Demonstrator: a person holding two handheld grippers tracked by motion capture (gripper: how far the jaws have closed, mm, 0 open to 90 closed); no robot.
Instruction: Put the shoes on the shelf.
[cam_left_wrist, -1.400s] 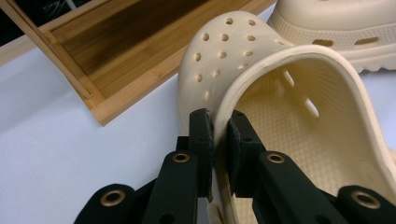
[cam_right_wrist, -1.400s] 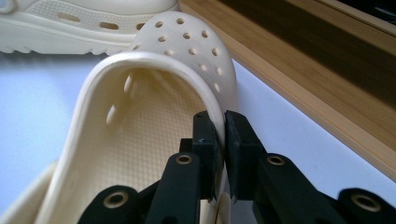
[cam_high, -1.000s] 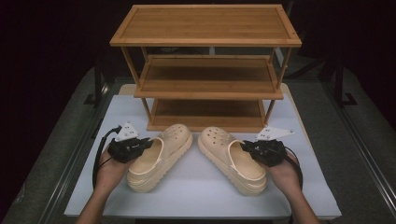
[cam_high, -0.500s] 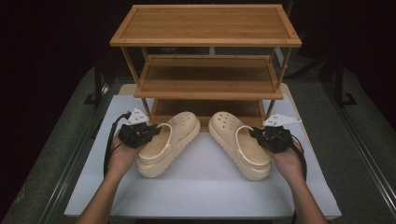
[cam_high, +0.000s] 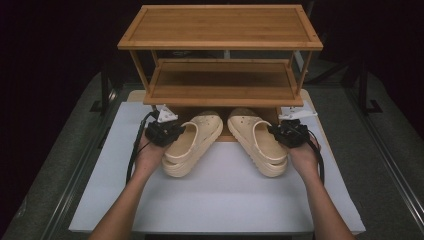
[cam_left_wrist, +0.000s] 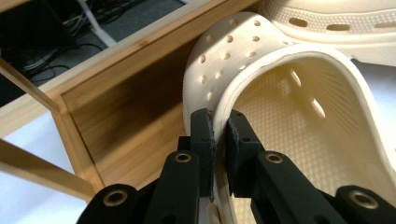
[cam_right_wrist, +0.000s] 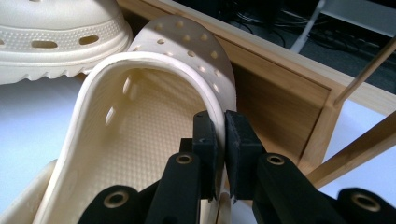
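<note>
Item: one pair of cream foam clogs with perforated toe caps, logged against a three-tier bamboo shoe rack (cam_high: 220, 27) that stood at the far end of a white-topped bench (cam_high: 225, 200). The left clog (cam_high: 192, 144) lay in front of the rack's lowest tier, its toe at that tier's front edge and its heel angled out and away from the rack. The right clog (cam_high: 257, 142) lay beside it in front of the same tier, toe likewise at the edge, heel splayed to the opposite side; the two toes sat close together, the heels well apart. The left gripper (cam_left_wrist: 219, 140) was clenched on the outer side wall of the left clog, near the opening's rim, one pad inside the shoe and one outside. The right gripper (cam_right_wrist: 218, 135) gripped the outer side wall of the right clog in the same manner, pads pressed to either face of the wall. In each gripper view the rack's lower side panel showed just beyond the clog's toe. The person's hands were at the outer flanks of the pair, forearms running back from the rack toward the bench's near edge.
</note>
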